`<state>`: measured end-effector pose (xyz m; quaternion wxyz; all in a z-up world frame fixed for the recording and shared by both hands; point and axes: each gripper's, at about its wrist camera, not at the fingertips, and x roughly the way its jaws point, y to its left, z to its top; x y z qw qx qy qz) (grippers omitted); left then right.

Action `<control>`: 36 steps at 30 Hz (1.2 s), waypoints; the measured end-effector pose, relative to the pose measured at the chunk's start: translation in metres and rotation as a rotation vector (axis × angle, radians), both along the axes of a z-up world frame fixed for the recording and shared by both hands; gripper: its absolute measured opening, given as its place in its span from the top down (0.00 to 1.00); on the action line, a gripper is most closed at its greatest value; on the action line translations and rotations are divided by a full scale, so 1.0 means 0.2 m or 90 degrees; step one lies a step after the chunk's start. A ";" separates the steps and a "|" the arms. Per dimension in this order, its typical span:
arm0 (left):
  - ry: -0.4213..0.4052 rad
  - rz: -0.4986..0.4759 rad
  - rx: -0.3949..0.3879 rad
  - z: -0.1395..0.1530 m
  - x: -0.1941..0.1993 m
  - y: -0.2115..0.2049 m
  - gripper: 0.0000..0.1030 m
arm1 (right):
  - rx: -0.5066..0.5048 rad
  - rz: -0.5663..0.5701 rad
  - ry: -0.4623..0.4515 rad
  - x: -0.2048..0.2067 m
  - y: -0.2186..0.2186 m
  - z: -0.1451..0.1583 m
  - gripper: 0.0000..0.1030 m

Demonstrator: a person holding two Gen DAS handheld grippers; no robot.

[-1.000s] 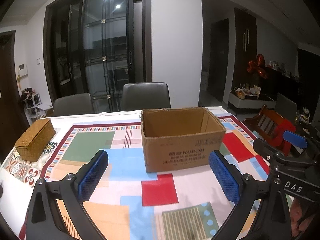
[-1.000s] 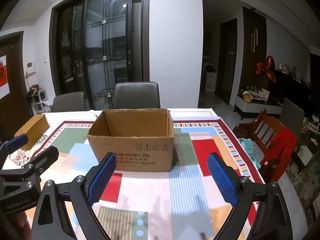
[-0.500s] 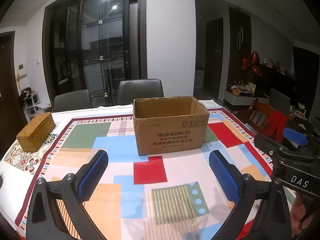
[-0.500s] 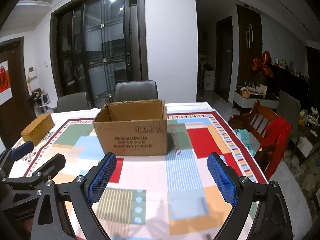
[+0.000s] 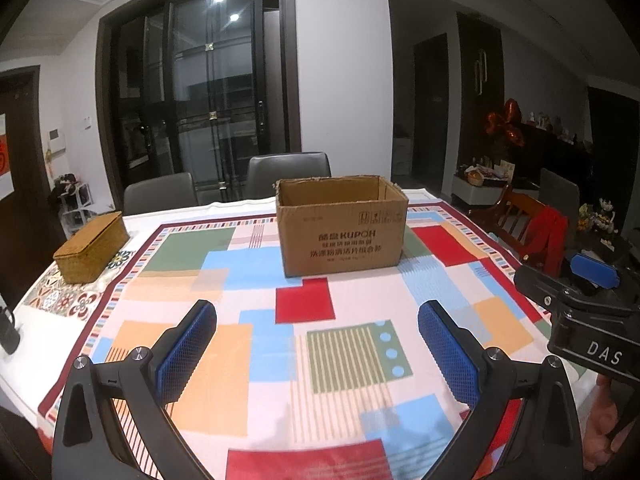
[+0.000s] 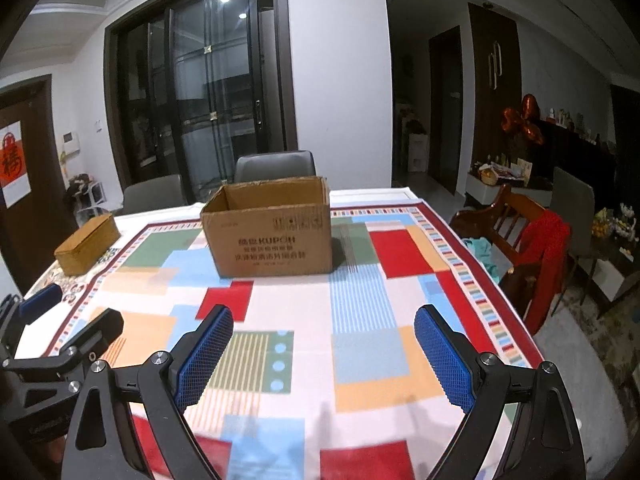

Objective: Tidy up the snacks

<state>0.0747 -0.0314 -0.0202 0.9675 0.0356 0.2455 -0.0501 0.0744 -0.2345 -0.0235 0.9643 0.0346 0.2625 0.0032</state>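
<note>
An open brown cardboard box point(image 5: 342, 226) point(image 6: 270, 230) with printed lettering stands upright on the far half of the table, its flaps off and its inside hidden from here. No snacks show in either view. My left gripper point(image 5: 318, 326) hovers over the near part of the patterned tablecloth point(image 5: 248, 344), open, nothing between its blue pads. My right gripper point(image 6: 324, 330) is also open and empty, well short of the box. Each gripper shows at the edge of the other's view.
A closed woven basket box point(image 5: 92, 246) point(image 6: 86, 244) sits at the table's far left corner. Two grey chairs point(image 5: 288, 172) stand behind the table, a wooden chair with a red garment point(image 6: 532, 244) to its right. Glass doors lie beyond.
Both grippers have drawn back toward the near table edge; the cardboard box looks smaller and farther, and more tablecloth shows in front. Both stay open.
</note>
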 end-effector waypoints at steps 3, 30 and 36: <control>0.006 0.009 0.001 -0.02 -0.06 0.02 0.00 | 0.006 0.004 0.011 -0.07 0.02 -0.03 0.10; 0.016 0.097 -0.019 -0.10 -0.33 0.18 0.00 | 0.010 -0.020 0.010 -0.30 0.06 -0.07 0.10; 0.015 0.096 -0.019 -0.10 -0.34 0.17 0.00 | 0.010 -0.019 0.010 -0.31 0.06 -0.07 0.10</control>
